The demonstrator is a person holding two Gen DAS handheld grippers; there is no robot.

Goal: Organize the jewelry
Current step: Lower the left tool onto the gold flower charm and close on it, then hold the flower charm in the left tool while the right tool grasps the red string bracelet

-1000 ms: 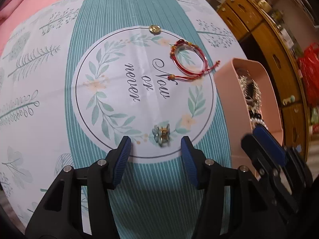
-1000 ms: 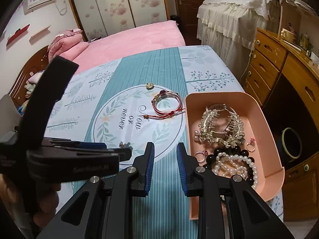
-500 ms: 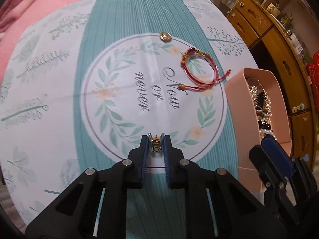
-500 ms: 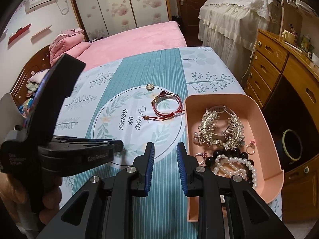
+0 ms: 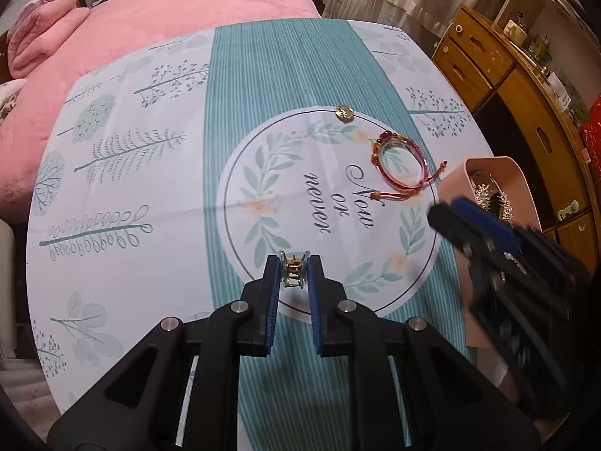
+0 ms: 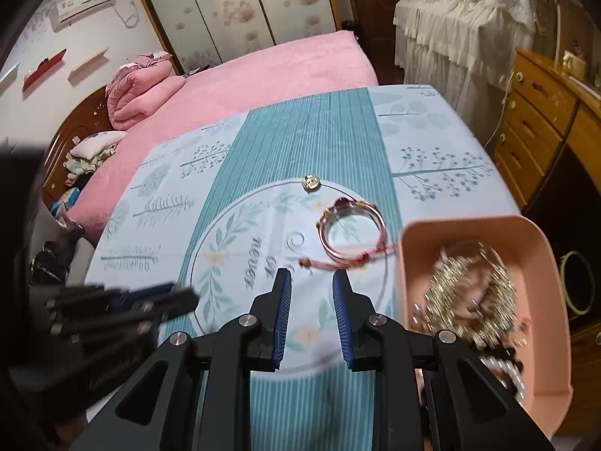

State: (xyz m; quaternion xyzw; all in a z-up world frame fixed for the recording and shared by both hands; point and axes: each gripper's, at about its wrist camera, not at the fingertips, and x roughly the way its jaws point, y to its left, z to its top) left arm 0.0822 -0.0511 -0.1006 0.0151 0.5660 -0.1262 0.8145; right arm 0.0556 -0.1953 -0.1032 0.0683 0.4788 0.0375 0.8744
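My left gripper [image 5: 293, 267] is shut on a small gold hair clip [image 5: 293, 271] and holds it above the patterned tablecloth. A red cord bracelet [image 5: 398, 165] and a small gold charm [image 5: 345, 112] lie on the cloth beyond it. The pink tray [image 6: 469, 233] with several jewelry pieces stands at the right. My right gripper [image 6: 311, 289] is open and empty, above the cloth just left of the tray, with the bracelet [image 6: 351, 227] and charm [image 6: 311, 182] ahead of it. The right gripper shows blurred at the right of the left wrist view [image 5: 469, 221].
The tablecloth [image 5: 150, 195] covers a table beside a pink bed [image 6: 263, 75]. A wooden dresser [image 6: 544, 120] stands to the right. The tray [image 5: 488, 169] sits near the table's right edge.
My left gripper closed on the hair clip and lifted it off the cloth. My right gripper moved forward toward the bracelet and opened a little wider.
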